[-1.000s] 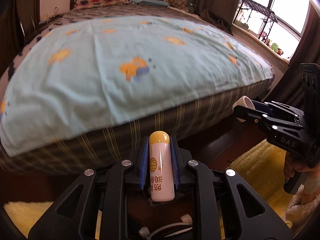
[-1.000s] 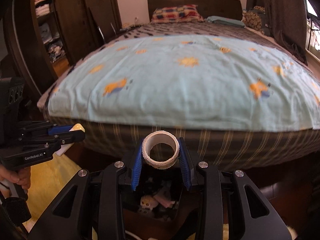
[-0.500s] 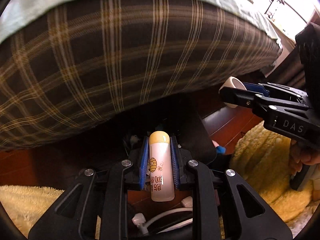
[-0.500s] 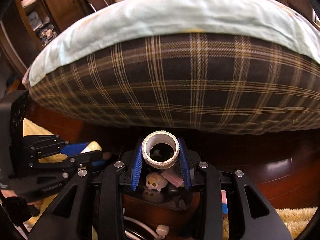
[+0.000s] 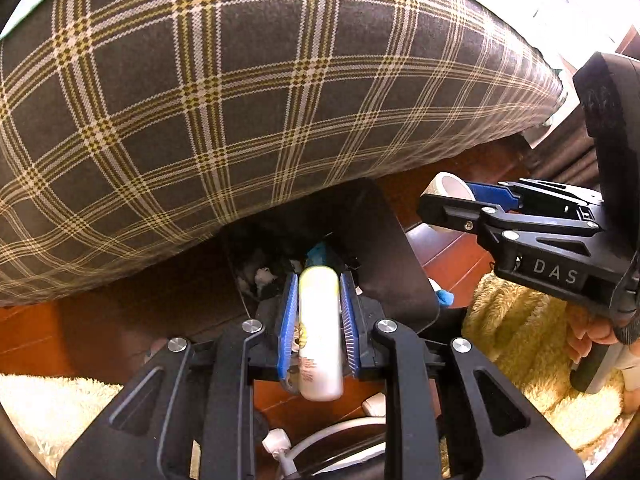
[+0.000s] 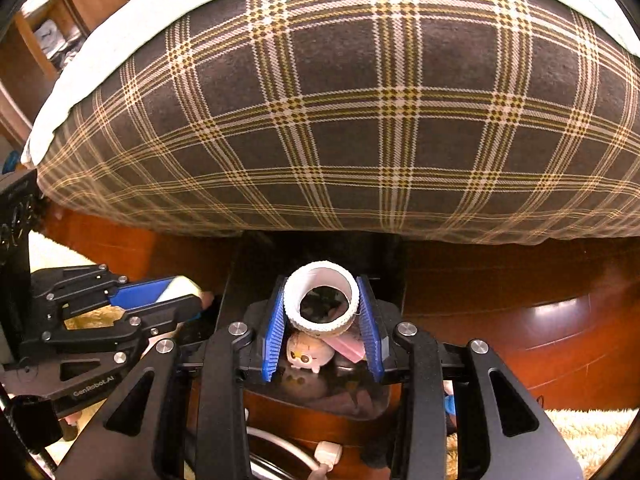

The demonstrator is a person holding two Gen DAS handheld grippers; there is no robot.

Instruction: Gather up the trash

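My left gripper (image 5: pixel 319 280) points down over the open black bin (image 5: pixel 384 240). Between its blue pads is a white bottle with a yellow cap (image 5: pixel 320 340). The jaws are opening, though the pads still touch the bottle. My right gripper (image 6: pixel 321 284) is shut on a white tape roll (image 6: pixel 320 324) and hangs above the same bin (image 6: pixel 240 268). Inside the bin lie a small owl toy (image 6: pixel 308 354) and pink scraps. Each gripper shows in the other view: the right gripper (image 5: pixel 444 200) holding the roll (image 5: pixel 448 186), and the left gripper (image 6: pixel 188 296).
The bed's dark plaid side (image 5: pixel 240 100) overhangs the bin's far edge. A yellow shaggy rug (image 5: pixel 512 328) lies on the red-brown wooden floor (image 6: pixel 520 320). A white cable and plug (image 5: pixel 280 440) sit under the left gripper. A person's hand (image 5: pixel 592 336) grips the right handle.
Both grippers have sunk and tipped down, from looking over the bed to hanging above the bin at its foot. The bottle and the tape roll have stayed between their pads.
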